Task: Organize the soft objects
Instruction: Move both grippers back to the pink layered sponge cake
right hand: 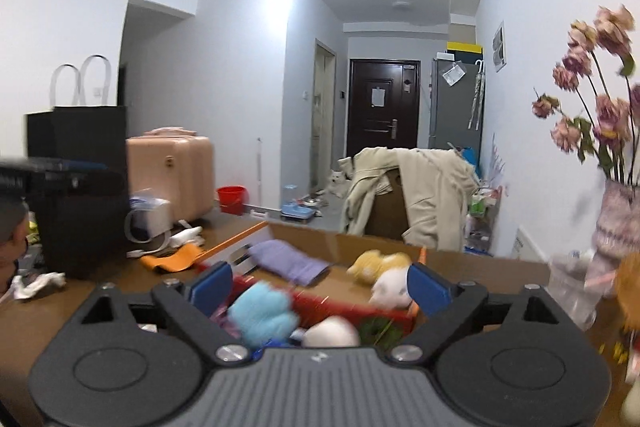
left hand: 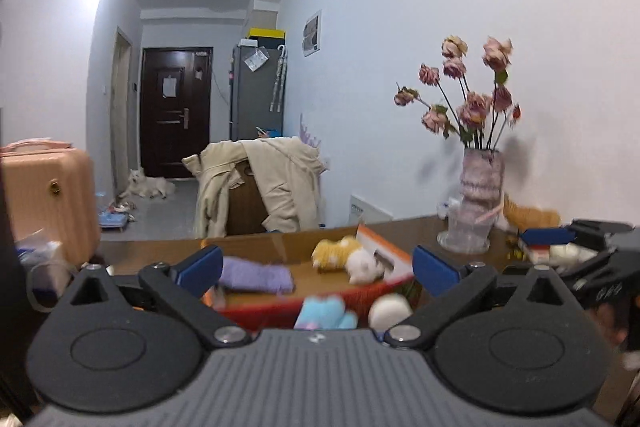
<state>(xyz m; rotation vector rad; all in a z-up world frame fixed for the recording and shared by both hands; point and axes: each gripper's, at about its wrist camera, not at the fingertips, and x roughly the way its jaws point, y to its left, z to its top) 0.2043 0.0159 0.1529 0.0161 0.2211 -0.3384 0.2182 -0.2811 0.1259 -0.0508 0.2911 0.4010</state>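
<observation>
Nearest the lens in the left wrist view, the left gripper [left hand: 318, 269] fills the bottom of the frame, its blue pads [left hand: 202, 267] spread wide with nothing between them. Beyond and just above the pads, mid-frame, lies the open cardboard box [left hand: 280, 247] on the brown table [left hand: 132, 259]. Inside it rest a purple towel [left hand: 256, 277] at centre-left, a yellow plush [left hand: 334, 253] and a white plush [left hand: 362, 267] touching each other at centre-right. Closer than the box, low in the middle of the frame, a light-blue plush [left hand: 324, 313] and a round white plush [left hand: 390, 309] sit just above the gripper body, blurred.

Only this view shows the whole vase of pink flowers [left hand: 478, 195] at the right, with an orange plush [left hand: 528, 217] behind it, and the right gripper [left hand: 560, 239] entering at the right edge, level with the table.

From the right wrist view, the right gripper [right hand: 320, 287] points slightly downward at the same box [right hand: 360, 243], jaws equally wide and empty; the light-blue plush [right hand: 264, 315] sits between its pads but is untouched. Shown only here are a black paper bag [right hand: 80, 187] at the left, an orange cloth [right hand: 172, 261] beside it, a red bucket [right hand: 231, 199] on the floor, and part of the person at the far left edge. A peach suitcase [right hand: 176, 179] appears in both views, left of centre.
</observation>
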